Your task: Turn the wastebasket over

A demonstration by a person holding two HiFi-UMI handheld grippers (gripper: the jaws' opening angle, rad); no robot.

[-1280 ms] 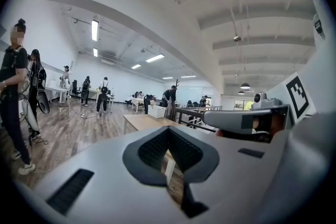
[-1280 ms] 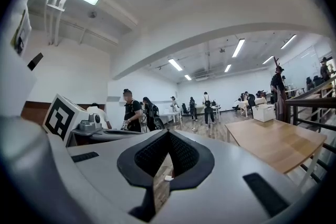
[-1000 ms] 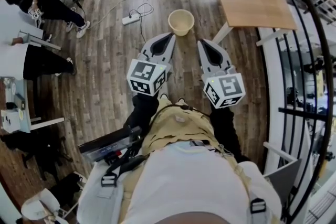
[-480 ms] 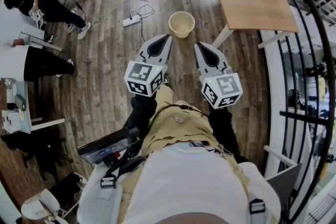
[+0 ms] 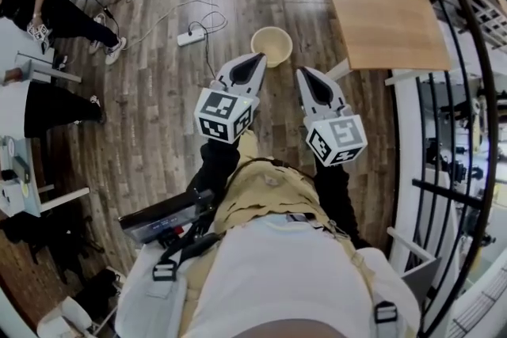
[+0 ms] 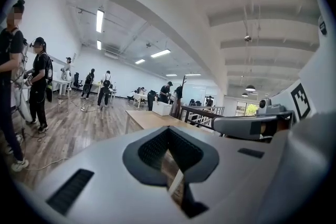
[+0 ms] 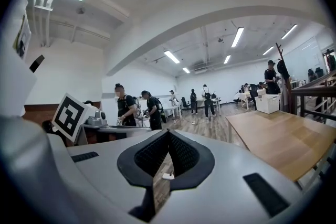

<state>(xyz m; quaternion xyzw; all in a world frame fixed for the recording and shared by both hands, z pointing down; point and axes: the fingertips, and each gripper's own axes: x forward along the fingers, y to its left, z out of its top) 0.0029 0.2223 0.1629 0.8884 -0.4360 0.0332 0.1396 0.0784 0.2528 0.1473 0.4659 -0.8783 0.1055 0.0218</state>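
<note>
Change: both grippers sit closer to the wastebasket than a second ago, and the gap in the head view has nearly closed. Judged: still the approach, overturning not begun

Count, left to right:
- Power strip (image 5: 188, 37): one, on the floor, cable trailing
- Left gripper (image 5: 258, 59): one, jaws clenched on nothing, tip just short of the basket rim
- Wastebasket (image 5: 272, 46): one, cream, upright, mouth up, on the wooden floor beside a table leg
- Right gripper (image 5: 304, 73): one, jaws pressed together, empty, near the basket
- Table (image 5: 380, 4): one, wooden top
</note>
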